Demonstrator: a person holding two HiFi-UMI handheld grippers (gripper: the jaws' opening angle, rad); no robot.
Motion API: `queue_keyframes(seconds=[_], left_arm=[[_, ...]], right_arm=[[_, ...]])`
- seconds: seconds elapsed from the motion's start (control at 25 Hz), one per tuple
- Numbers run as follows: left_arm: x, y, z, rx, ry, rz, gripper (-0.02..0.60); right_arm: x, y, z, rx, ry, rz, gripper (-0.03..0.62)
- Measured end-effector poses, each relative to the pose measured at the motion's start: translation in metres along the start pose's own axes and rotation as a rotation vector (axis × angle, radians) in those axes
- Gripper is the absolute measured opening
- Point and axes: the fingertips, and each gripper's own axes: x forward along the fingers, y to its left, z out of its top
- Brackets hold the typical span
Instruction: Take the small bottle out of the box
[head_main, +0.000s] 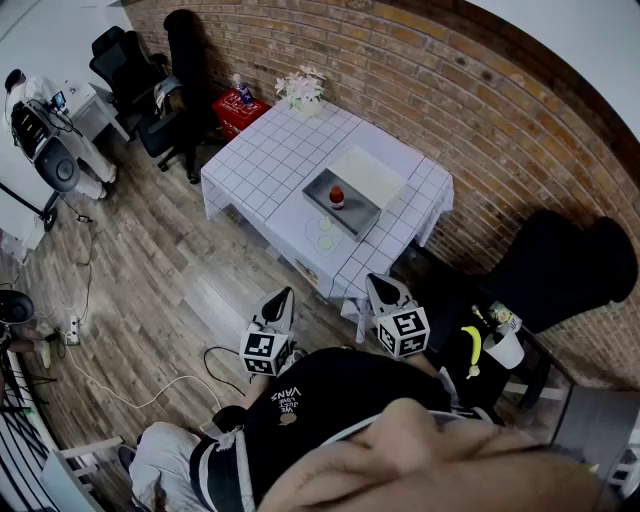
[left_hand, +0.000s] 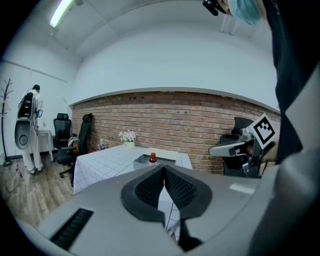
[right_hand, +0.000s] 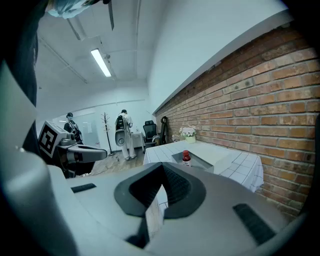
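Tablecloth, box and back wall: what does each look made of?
Tablecloth: fabric, likely; white with a grid print, hanging in folds at the edges. Box: matte grey, maybe card or plastic; cannot tell. Wall: bare red brick, mortar lines visible.

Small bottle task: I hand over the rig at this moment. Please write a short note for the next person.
Left tongs: shut, empty, well short of the table.
Right tongs: shut, empty, alongside the left.
Small bottle: upright inside the grey box on the table, untouched.
Done: nothing yet.
Left: probably step up to the table, open one pair of tongs, grip the bottle, lift it out of the box.
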Motion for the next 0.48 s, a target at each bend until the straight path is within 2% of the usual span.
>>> queue_keyframes(seconds=[0.16,0.32,0.48], left_arm=[[0.002,-0.004,0.0,-0.008,-0.003,0.022,0.011],[0.003,-0.008,-0.003,-0.018,-0.006,0.04,0.011],[0.006,-0.014,-0.006,-0.027,-0.011,0.053,0.011]], right_arm=[[-0.003,-0.005,0.001,-0.001,-0.005,0.013,0.0],[-0.005,-0.008,0.002,0.041,-0.035,0.05,0.0],[-0.005,-0.017,0.0,0.056,-0.043,0.047,0.002]])
